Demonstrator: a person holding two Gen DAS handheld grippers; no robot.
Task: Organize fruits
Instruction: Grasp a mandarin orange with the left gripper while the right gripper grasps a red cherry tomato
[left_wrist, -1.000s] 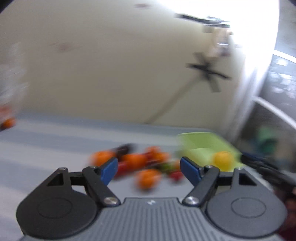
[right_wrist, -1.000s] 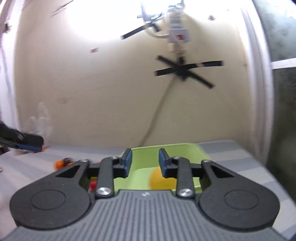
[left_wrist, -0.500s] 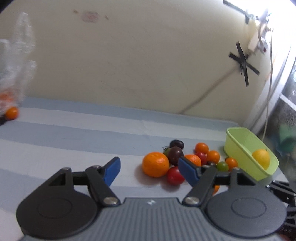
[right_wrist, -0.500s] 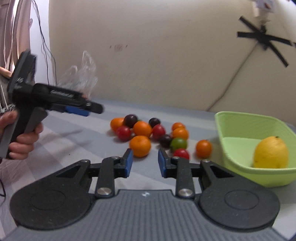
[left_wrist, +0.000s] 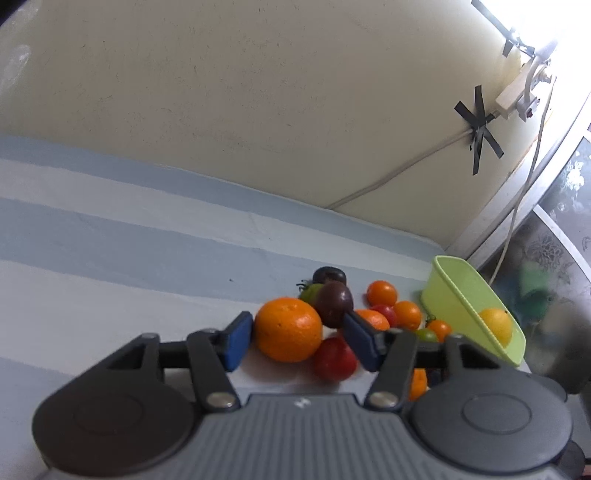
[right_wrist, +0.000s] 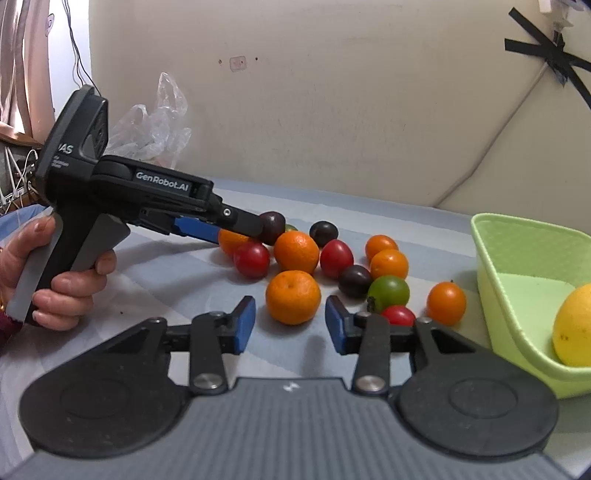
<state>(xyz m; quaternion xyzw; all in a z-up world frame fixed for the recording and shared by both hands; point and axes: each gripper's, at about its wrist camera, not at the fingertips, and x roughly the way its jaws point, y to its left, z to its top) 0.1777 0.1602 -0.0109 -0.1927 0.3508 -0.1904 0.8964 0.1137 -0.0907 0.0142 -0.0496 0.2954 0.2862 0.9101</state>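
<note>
Plainly, both hand-held tools were working the same heap of fruit on the striped cloth, left of the green basket, which already held one lemon. The left gripper had its jaws closing around the large orange at the near-left edge of the heap — the left pad looked to be at the skin, while the right pad sat by a red tomato and a dark plum, so no firm pinch could be confirmed. The right gripper had its jaws opening, lined up on a mandarin at the near side of the heap, with the fruit just beyond the pads and not between them. In my judgement the citrus would be light, round and fairly firm, its dimpled peel giving fair purchase; it should be taken across the widest part, pads level, or it might roll or squirt out. The tomatoes and plums appeared smooth and softer — liable to bruise or slip under hard pressure, and crowded enough to be nudged by a passing pad.
</note>
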